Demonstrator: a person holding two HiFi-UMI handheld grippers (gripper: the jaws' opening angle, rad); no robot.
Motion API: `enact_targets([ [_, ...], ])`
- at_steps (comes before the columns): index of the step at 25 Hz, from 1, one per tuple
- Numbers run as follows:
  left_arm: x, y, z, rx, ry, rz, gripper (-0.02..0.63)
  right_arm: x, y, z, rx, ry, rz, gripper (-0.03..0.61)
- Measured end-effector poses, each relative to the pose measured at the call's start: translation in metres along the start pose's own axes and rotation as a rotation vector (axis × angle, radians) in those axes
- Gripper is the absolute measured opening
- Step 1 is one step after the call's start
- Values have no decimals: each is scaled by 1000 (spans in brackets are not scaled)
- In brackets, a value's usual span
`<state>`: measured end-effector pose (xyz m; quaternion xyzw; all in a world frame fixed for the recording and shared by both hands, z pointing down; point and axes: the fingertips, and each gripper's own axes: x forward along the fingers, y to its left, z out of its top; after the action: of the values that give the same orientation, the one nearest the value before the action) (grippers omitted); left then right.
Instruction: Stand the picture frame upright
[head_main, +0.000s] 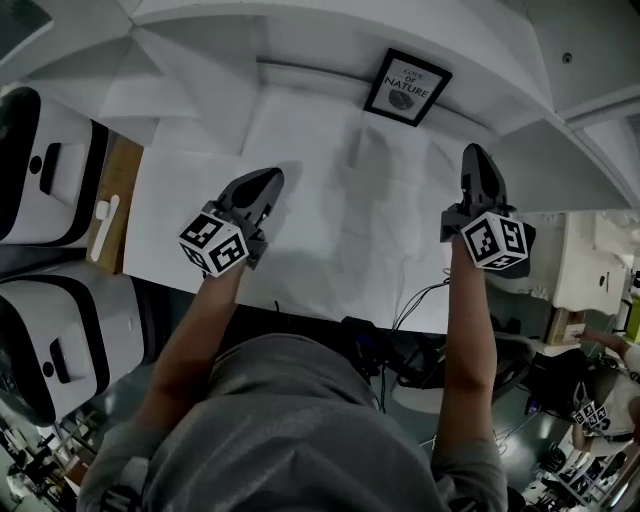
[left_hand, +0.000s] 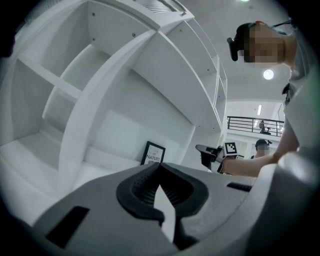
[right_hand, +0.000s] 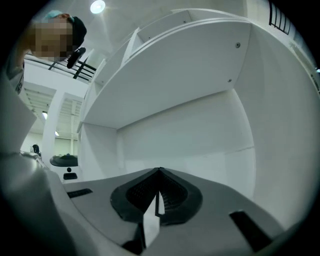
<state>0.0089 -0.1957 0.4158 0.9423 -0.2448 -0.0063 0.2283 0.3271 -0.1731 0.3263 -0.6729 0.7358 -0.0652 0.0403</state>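
Observation:
A black picture frame (head_main: 406, 87) with the word NATURE on a white mat stands upright against the back wall of the white shelf, far side of the white surface (head_main: 330, 200). It shows small in the left gripper view as the picture frame (left_hand: 153, 153). My left gripper (head_main: 268, 183) hovers over the left part of the surface, shut and empty, its jaw tips (left_hand: 159, 164) pressed together. My right gripper (head_main: 475, 156) is at the right, also shut with nothing in it, its tips (right_hand: 159, 170) facing the bare back wall of the shelf.
White shelf dividers (left_hand: 100, 95) and curved panels rise around the surface. White-and-black machines (head_main: 45, 170) stand at the left. A wooden strip (head_main: 112, 215) with a white piece lies beside the surface. Cables (head_main: 415, 300) hang at the near edge. Another person (left_hand: 262, 145) stands far off.

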Motion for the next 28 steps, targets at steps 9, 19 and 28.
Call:
enact_targets([
  [9, -27, 3, 5, 26, -22, 42, 6, -62, 41, 43, 99, -79, -11, 26],
  [19, -54, -11, 24, 19, -77, 7, 6, -130, 75, 53, 70, -102, -90, 26],
  [28, -70, -18, 35, 41, -93, -26, 6, -164, 99, 45, 63, -118, -151, 26],
])
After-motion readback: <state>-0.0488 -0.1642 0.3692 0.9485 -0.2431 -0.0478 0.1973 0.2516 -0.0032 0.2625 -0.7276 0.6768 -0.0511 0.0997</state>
